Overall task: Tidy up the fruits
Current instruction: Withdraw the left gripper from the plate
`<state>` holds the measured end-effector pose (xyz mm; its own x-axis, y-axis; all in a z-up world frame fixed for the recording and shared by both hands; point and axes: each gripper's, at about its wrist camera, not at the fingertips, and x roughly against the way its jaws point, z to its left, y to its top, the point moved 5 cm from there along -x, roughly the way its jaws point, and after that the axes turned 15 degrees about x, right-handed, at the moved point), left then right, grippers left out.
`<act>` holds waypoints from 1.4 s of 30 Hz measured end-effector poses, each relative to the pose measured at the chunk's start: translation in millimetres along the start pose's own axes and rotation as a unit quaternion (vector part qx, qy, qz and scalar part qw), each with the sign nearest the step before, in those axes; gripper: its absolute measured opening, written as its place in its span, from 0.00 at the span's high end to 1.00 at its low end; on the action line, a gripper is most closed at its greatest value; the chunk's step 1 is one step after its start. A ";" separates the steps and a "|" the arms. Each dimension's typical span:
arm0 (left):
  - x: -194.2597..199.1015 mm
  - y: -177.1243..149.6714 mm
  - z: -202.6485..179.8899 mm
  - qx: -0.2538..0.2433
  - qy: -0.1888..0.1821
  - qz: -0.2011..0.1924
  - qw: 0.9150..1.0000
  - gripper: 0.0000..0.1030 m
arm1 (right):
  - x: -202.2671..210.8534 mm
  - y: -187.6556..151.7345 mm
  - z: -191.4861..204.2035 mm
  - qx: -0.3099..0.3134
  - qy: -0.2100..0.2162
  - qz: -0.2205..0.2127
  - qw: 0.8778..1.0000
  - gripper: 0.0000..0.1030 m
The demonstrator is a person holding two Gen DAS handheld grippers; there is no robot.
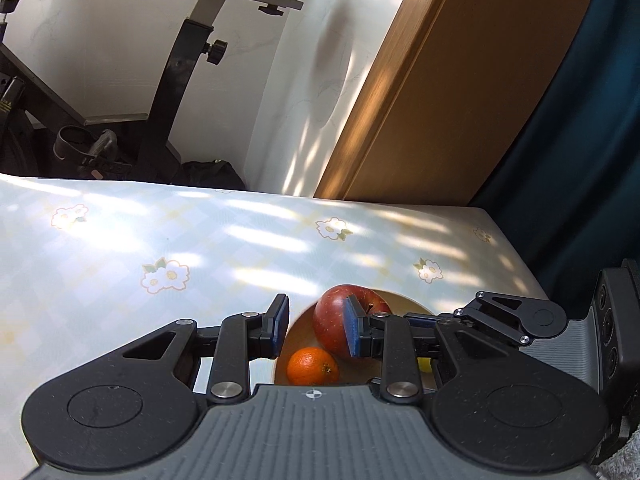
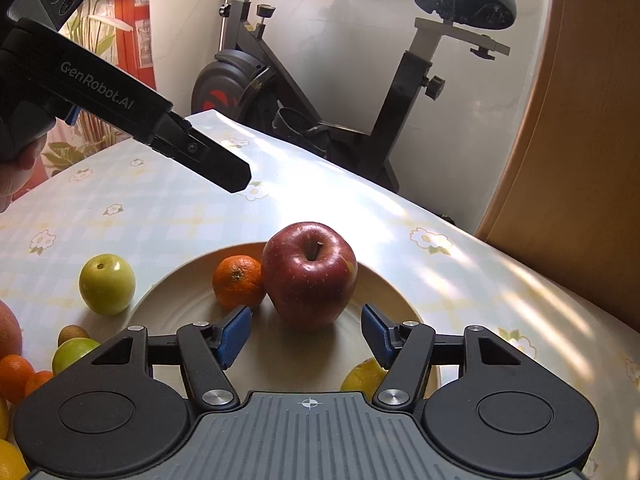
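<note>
A: Right, item one, right gripper [image 2: 306, 338]: jaws spread wide, blue pads [image 2: 234, 336] bare, nothing pinched. Just ahead of them, red apple [image 2: 310, 274], upright, stem up, resting on the cream plate [image 2: 168, 304] and clear of both pads.

B: Item two, left gripper [image 1: 316, 330]?

A: Empty, poised above the plate's left side. Its fingers stand with a visible gap in its own view, nothing between the pads; I'd class it as drawn in near its narrowest, holding nothing. From the right wrist view it shows as a dark arm [image 2: 132, 116] reaching in from upper left, well above the tablecloth [image 2: 168, 216].

B: Plate contents?

A: Red apple; one mandarin [image 2: 239, 282] touching the apple's left flank; one yellow fruit [image 2: 366, 374] at the near rim, partly hidden behind the right finger. Three pieces.

B: Off-plate stock?

A: Green apple [image 2: 107, 284] just beside the plate's left edge. Further left, a cluster at the frame edge: a second green fruit [image 2: 74, 354], a small brown one, likely a kiwi [image 2: 73, 335], and several oranges [image 2: 15, 374]. Exact count unclear.

B: Step in hand?

A: By my judgement, the apple's placement looks finished and the right gripper stands released. Sorting is partway: more fruit off the plate than on.

B: Next move?

A: Probably a swing left to the green apple, jaws kept wide to span it, then a lift over the rim without knocking the mandarin
</note>
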<state>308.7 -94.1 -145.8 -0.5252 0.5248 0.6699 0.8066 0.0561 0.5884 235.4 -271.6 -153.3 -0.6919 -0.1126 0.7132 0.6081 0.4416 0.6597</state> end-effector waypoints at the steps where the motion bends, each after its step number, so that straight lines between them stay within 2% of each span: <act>1: 8.1 -2.3 2.4 -0.007 0.008 -0.006 1.000 0.70 | 4.9 -0.4 0.6 -0.006 -0.002 -0.004 1.000 0.44; 6: 39.7 -10.0 20.4 -0.021 0.036 -0.016 0.999 0.70 | 28.5 -3.1 6.2 -0.040 -0.018 -0.021 0.999 0.45; 11: 69.5 -22.9 38.7 -0.009 0.061 -0.023 0.998 0.70 | 47.0 -7.4 19.1 -0.071 -0.030 -0.031 0.997 0.46; 16: 98.0 -39.8 50.5 -0.009 0.106 -0.053 0.993 0.70 | 61.9 -16.5 36.2 -0.098 -0.030 -0.018 0.995 0.49; 19: 110.4 -50.1 52.6 -0.001 0.119 -0.066 0.991 0.70 | 70.5 -24.2 47.3 -0.115 -0.027 -0.010 0.993 0.51; 22: 119.7 -60.1 52.6 0.014 0.139 -0.085 0.987 0.70 | 73.7 -35.9 56.4 -0.142 -0.029 0.012 0.989 0.56; 28: 129.8 -80.4 53.2 0.089 0.123 -0.095 0.984 0.70 | 77.0 -53.6 80.2 -0.153 -0.019 0.041 0.987 0.64; 35: 136.5 -95.3 47.1 0.086 0.137 -0.113 0.980 0.70 | 88.9 -70.2 90.1 -0.175 -0.004 0.046 0.983 0.68; 42: 140.2 -107.2 47.6 0.081 0.138 -0.108 0.981 0.70 | 90.2 -73.0 98.8 -0.182 0.020 0.046 0.982 0.68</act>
<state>161.5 13.9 -136.6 -0.7245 0.2371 0.6472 0.6887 0.2860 0.6662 90.2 -226.0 -160.5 -0.6167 -0.1257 0.7771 0.7706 0.1053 0.6286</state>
